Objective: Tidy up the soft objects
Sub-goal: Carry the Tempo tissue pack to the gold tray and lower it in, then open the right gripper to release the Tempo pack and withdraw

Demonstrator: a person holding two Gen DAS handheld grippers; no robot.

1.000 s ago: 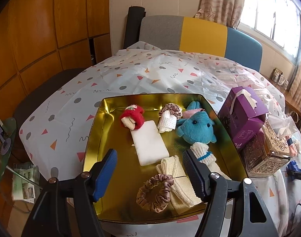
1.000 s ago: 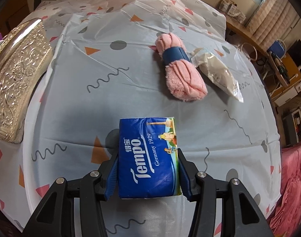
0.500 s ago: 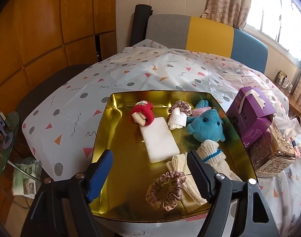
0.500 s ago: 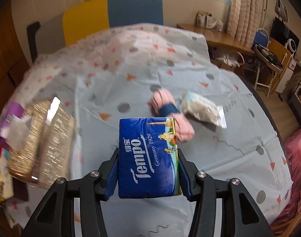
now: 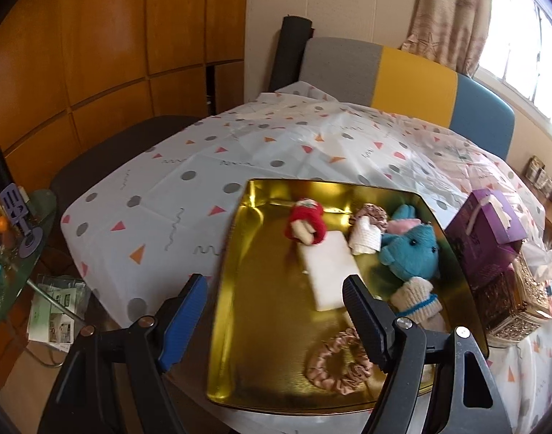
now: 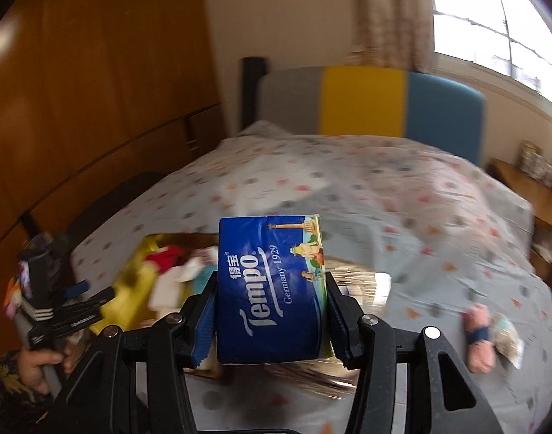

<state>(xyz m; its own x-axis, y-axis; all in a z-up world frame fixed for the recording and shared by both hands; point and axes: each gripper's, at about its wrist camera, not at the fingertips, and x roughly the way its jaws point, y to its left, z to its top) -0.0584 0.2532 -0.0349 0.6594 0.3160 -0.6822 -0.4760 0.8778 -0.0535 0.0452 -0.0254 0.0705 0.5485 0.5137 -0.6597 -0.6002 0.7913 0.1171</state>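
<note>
Clamping a blue Tempo tissue pack [image 6: 272,289] between its two blue-padded fingers, the right gripper [image 6: 270,311] carries it in the air above the patterned tablecloth [image 6: 402,195], with the pack upright between the pads and its printed face toward the camera. Beyond the pack and to its left lies the gold tray [image 5: 240,307], blurred in the right wrist view. A person's hand [image 6: 33,365] holds the left gripper [image 5: 276,311] at the tray's near left corner; its jaws stand wide apart with nothing between them, one finger outside the tray's left rim and the other over the tray floor. Inside the tray sit a red plush toy [image 5: 305,220] near the far rim, a white flat pad [image 5: 328,264] just in front of it, a blue plush toy [image 5: 411,251] at the right side, a rolled white cloth [image 5: 364,238] between the red and blue toys, and a pink scrunchie [image 5: 335,363] near the front rim. Just right of the tray stands a purple box [image 5: 487,231] on an ornate gold box [image 5: 511,300]. Well to the right of the tray, a pink rolled towel [image 6: 478,336] lies on the tablecloth
</note>
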